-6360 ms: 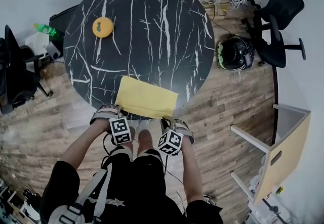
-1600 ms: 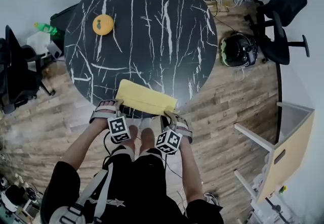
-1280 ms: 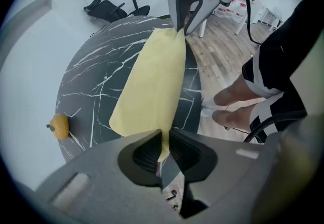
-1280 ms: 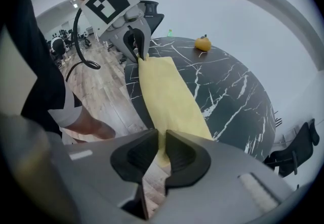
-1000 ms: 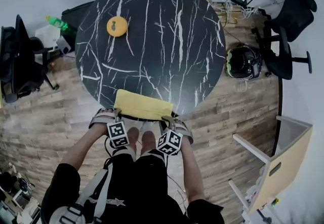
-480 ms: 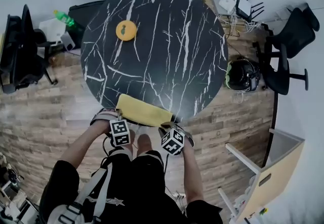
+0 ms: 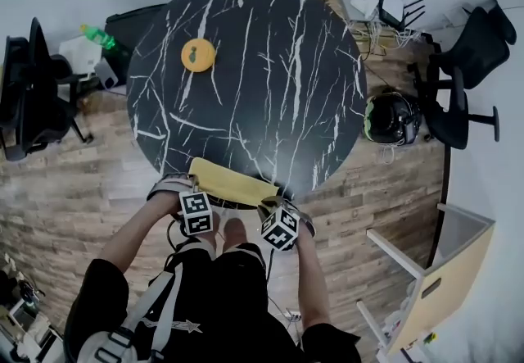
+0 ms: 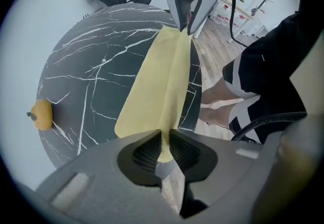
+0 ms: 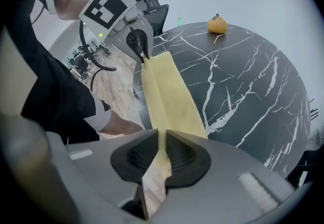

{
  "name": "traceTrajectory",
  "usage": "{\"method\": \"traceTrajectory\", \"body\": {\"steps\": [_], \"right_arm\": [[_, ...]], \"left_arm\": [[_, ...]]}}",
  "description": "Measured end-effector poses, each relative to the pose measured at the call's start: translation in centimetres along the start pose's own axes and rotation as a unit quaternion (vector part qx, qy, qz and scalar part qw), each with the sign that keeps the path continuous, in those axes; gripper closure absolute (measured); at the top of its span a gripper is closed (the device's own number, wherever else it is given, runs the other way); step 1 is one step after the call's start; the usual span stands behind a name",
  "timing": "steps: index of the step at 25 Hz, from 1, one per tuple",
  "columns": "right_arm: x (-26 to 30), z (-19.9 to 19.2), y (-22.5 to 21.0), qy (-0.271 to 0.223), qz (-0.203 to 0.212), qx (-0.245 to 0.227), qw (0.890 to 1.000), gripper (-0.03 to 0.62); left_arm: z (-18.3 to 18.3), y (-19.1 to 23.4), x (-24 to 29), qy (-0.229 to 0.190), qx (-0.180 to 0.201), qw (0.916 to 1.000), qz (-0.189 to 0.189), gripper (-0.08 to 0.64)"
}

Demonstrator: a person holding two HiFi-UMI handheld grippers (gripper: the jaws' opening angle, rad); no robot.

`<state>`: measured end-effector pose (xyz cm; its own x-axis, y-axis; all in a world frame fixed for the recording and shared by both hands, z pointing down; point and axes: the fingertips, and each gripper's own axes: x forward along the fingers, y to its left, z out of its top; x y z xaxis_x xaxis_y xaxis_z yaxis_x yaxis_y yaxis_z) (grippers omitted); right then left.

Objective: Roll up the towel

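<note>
The yellow towel point(image 7: 232, 181) lies as a narrow folded strip along the near edge of the round black marble table point(image 7: 254, 66). My left gripper point(image 7: 191, 189) is shut on the strip's left end, and my right gripper point(image 7: 273, 199) is shut on its right end. In the left gripper view the towel point(image 8: 162, 81) runs taut from my left gripper point(image 8: 163, 149) to the right gripper point(image 8: 188, 13), with a crease along its length. In the right gripper view the towel point(image 9: 169, 96) stretches from my right gripper point(image 9: 162, 149) to the left gripper point(image 9: 139, 50).
An orange fruit-shaped thing point(image 7: 198, 53) sits on the table's far left. A green bottle point(image 7: 97, 36) and a dark chair point(image 7: 29, 91) stand at the left. A helmet point(image 7: 390, 117), an office chair point(image 7: 458, 83) and a wooden cabinet point(image 7: 446, 271) are at the right.
The towel was a broad flat rectangle at first; it is now a narrow strip at the table's near edge. Both grippers have stayed on its near corners.
</note>
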<state>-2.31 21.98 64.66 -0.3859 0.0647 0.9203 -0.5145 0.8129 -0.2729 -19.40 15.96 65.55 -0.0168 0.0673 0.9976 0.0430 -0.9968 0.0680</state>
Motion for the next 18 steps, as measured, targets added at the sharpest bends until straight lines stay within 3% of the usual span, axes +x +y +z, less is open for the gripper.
{"method": "traceTrajectory", "body": {"steps": [18], "right_arm": [[0.5,0.2,-2.3,-0.024,-0.006,0.046,0.999,0.531]], "left_arm": [[0.6,1.7,1.1,0.010,-0.002,0.9992,-0.039,0.454]]}}
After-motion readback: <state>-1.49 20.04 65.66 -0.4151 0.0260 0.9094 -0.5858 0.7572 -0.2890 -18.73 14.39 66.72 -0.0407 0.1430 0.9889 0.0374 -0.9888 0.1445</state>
